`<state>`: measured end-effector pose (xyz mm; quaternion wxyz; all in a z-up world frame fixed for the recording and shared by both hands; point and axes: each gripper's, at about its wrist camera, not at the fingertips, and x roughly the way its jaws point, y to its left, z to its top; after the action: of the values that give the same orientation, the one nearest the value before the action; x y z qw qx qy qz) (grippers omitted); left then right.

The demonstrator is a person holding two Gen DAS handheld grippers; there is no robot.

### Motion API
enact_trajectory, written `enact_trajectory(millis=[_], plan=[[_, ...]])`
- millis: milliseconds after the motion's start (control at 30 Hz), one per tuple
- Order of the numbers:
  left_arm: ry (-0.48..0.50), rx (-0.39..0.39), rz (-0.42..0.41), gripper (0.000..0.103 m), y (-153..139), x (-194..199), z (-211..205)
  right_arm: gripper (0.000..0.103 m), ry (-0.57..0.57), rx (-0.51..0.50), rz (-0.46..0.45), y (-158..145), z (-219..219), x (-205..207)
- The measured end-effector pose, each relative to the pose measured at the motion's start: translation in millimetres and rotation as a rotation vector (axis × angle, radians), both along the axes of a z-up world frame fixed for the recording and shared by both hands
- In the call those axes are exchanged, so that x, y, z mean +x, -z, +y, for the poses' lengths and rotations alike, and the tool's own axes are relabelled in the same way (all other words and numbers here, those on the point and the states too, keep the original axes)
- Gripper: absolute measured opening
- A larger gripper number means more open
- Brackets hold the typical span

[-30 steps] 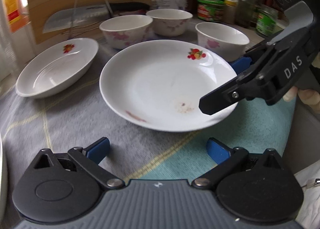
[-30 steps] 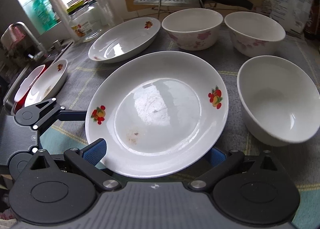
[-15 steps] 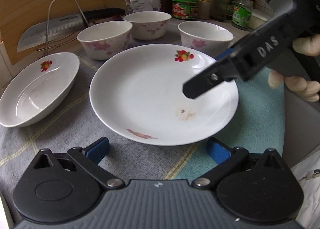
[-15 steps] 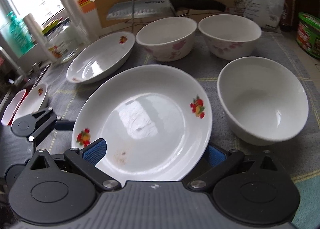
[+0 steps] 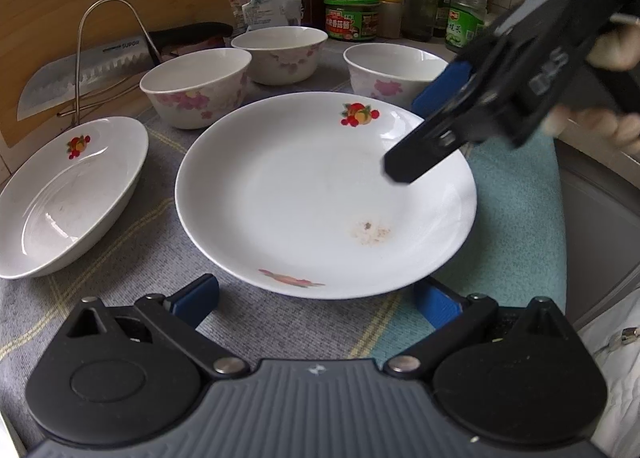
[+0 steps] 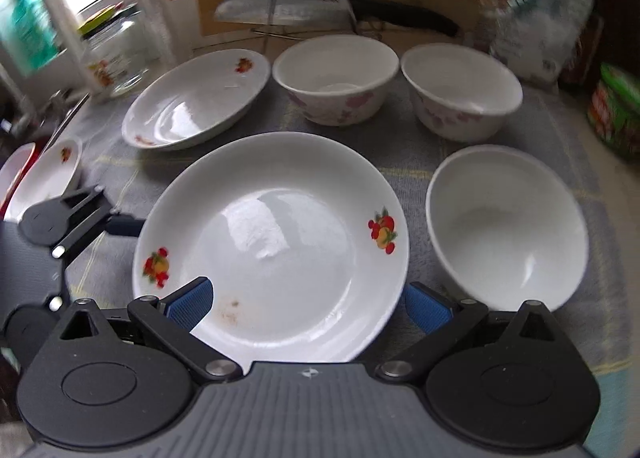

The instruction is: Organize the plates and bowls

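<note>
Nothing is stacked yet: every dish sits by itself on the grey cloth.

I count three white flowered bowls and three white fruit-print plates; the big round plate lies in the middle. The right gripper has its fingers spread wide around that plate's near edge, not squeezing. The left gripper is spread wide too, holding nothing.

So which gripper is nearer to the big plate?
The right. The right gripper is at the big plate, one finger above its rim. The left gripper is open just in front of its near edge, apart from it.
</note>
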<state>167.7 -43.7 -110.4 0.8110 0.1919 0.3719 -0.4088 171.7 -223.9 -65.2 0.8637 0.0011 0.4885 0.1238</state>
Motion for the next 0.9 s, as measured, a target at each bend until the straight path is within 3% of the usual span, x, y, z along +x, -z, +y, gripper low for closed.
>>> enact_trajectory(millis=[167,367,600,900], plan=[[-0.023,-0.008,-0.008,0.103,0,-1,-1,0.103,-0.087,-0.021,-0.026,-24,-3,4],[-0.044,-0.006,-0.010,0.103,0,-1,-3,0.103,-0.222,-0.013,-0.028,-39,-4,42],[-0.059,0.022,-0.056,0.102,-1,-9,-13,0.103,-0.370,-0.023,0.073,-17,0,94],[-0.098,0.032,-0.078,0.102,-2,-13,-17,0.103,-0.459,-0.013,0.195,5,7,113]])
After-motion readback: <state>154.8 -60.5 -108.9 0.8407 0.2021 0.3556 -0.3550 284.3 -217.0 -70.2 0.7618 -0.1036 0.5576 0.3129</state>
